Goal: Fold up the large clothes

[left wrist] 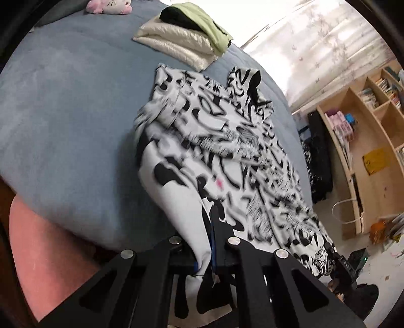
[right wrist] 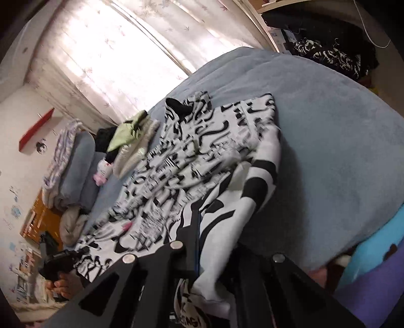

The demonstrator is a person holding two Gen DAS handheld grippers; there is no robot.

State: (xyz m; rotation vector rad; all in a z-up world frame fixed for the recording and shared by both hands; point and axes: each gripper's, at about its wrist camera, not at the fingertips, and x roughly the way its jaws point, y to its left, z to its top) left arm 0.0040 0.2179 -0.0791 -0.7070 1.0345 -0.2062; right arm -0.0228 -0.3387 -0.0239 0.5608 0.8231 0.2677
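Both tools are pinching the big black-and-white garment (left wrist: 222,156): the left gripper (left wrist: 210,242) has its fingers pressed tight on a near white edge of the cloth, and the right gripper (right wrist: 199,242) squeezes another near edge the same way. Most of the garment lies spread on the blue bed (left wrist: 70,121). Far behind it sits a pile of folded clothes (left wrist: 181,37), and a pink plush toy (left wrist: 108,6) lies farther left.

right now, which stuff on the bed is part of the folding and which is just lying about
In the job:
- black-and-white printed garment, spread on the blue bed
- left gripper and right gripper, each shut on its near edge

Lying about:
- folded clothes pile
- pink plush toy
- bookshelf
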